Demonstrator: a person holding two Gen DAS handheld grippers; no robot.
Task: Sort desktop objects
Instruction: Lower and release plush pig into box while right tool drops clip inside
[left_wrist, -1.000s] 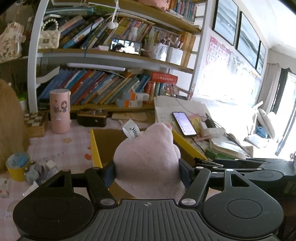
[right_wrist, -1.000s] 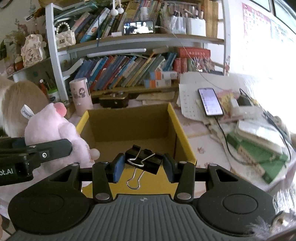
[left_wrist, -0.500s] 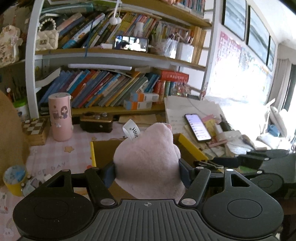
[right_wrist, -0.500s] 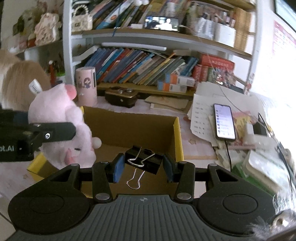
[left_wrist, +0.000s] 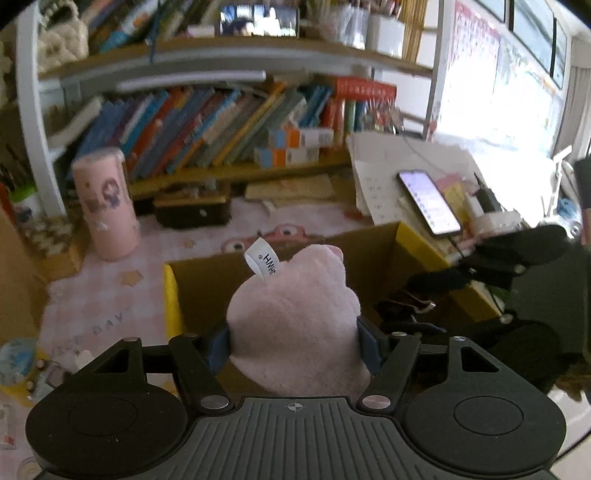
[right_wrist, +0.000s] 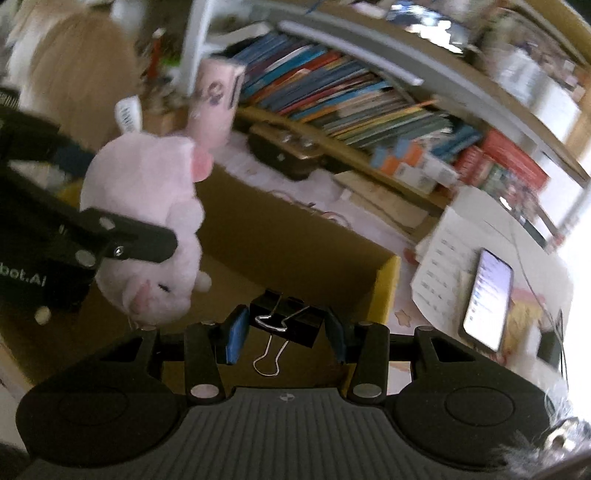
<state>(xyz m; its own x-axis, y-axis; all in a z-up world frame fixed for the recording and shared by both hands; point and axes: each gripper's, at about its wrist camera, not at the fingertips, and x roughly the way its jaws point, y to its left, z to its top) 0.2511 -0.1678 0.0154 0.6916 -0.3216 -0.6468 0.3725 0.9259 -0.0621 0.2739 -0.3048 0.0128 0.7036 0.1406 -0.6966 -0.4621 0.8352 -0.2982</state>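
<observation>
My left gripper (left_wrist: 293, 341) is shut on a pink plush pig (left_wrist: 295, 314) with a white tag and holds it over the open cardboard box (left_wrist: 173, 295) with yellow flaps. The pig also shows in the right wrist view (right_wrist: 147, 221), over the box's (right_wrist: 280, 240) left side, clamped by the left gripper (right_wrist: 125, 243). My right gripper (right_wrist: 286, 328) is shut on a black binder clip (right_wrist: 284, 319) with silver wire handles, above the box's near right part. In the left wrist view the right gripper (left_wrist: 417, 314) with the clip sits right of the pig.
A pink cylinder (left_wrist: 105, 203) stands left of the box on the pink tablecloth. A small dark box (left_wrist: 190, 210) lies behind it. A lit phone (left_wrist: 428, 203) lies on papers at right. Bookshelves (left_wrist: 221, 122) rise behind. A yellow tape roll (left_wrist: 14, 363) sits at left.
Both grippers have moved forward and lower over the box with their loads. The right wrist view has tilted and swung left, closer to the pig.
</observation>
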